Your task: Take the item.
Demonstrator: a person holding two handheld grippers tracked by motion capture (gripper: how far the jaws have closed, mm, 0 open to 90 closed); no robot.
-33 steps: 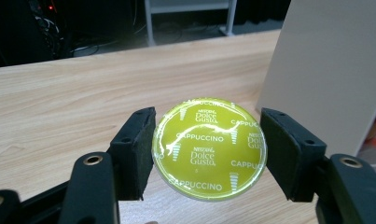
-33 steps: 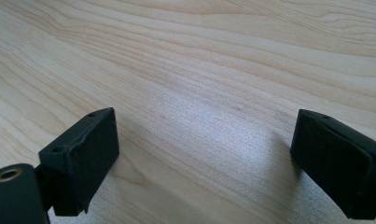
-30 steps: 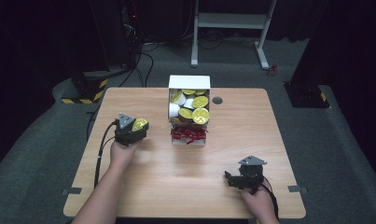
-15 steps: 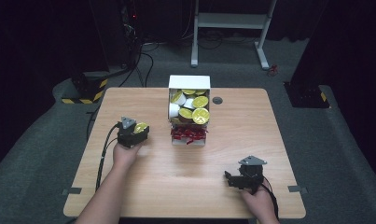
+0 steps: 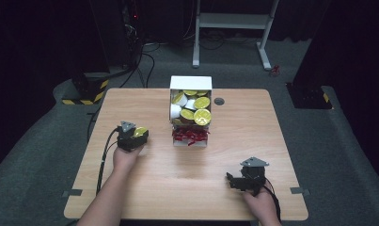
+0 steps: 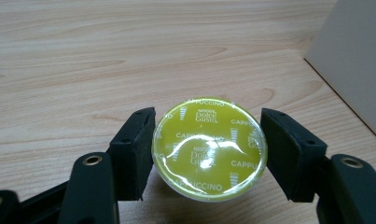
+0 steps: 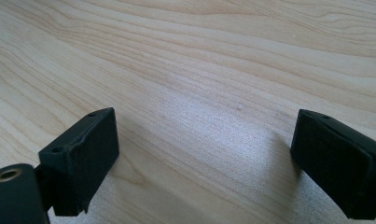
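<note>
Capsule count first: we've got one yellow capsule [image 6: 209,148] clamped in our left tool [image 5: 132,136] over the tabletop [image 5: 130,101], left of the white box [image 5: 191,84]. About six more sit inside it. Our right tool [image 5: 243,179] is spread wide, holding nothing.

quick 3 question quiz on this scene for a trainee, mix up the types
1. True or false: the right gripper is holding a capsule.
2. What does the left gripper hold? A) red wrapper B) yellow-lidded capsule C) nothing
3. Fill in: the other capsules sit in a white ____ at the table's far edge.

Key: 1 false, its jaws stand open over bare wood. 2 B. 3 box.
</note>
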